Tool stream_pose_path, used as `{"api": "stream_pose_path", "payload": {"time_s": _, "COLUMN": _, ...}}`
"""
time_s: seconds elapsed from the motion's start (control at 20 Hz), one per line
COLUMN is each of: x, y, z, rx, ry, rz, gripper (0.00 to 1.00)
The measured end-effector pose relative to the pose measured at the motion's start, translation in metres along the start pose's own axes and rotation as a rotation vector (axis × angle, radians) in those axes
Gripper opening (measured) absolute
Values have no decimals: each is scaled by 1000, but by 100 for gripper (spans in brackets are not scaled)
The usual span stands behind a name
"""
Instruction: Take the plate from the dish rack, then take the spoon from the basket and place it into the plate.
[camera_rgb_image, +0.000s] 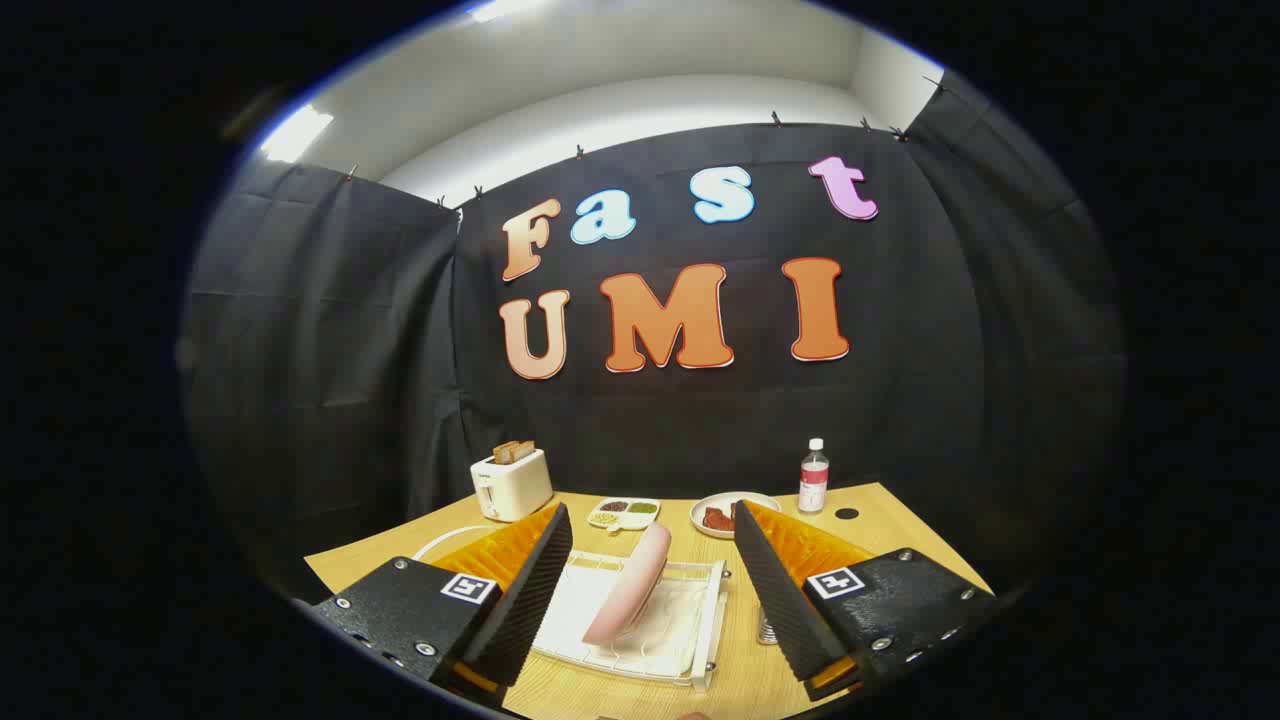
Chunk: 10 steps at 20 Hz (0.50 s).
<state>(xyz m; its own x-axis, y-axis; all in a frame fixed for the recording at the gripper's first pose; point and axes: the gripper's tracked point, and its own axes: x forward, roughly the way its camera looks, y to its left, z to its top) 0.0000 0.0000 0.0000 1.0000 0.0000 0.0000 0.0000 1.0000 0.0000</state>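
Observation:
A pink plate stands on edge in a white dish rack on the wooden table. My gripper hovers above the near side of the rack, open wide, and the plate shows between its two fingers without touching either. A small metal basket peeks out beside the rack's right side, mostly hidden behind the right finger. I cannot make out the spoon.
At the table's back stand a white toaster with bread slices, a divided dish of small foods, a white plate with food and a clear bottle. A white cord curves near the toaster.

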Motion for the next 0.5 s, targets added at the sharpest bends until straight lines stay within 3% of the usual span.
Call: {"api": "stream_pose_path", "payload": {"time_s": 0.5, "x": -4, "y": 2, "z": 13, "rx": -3, "ry": -24, "rz": 11, "gripper": 97}}
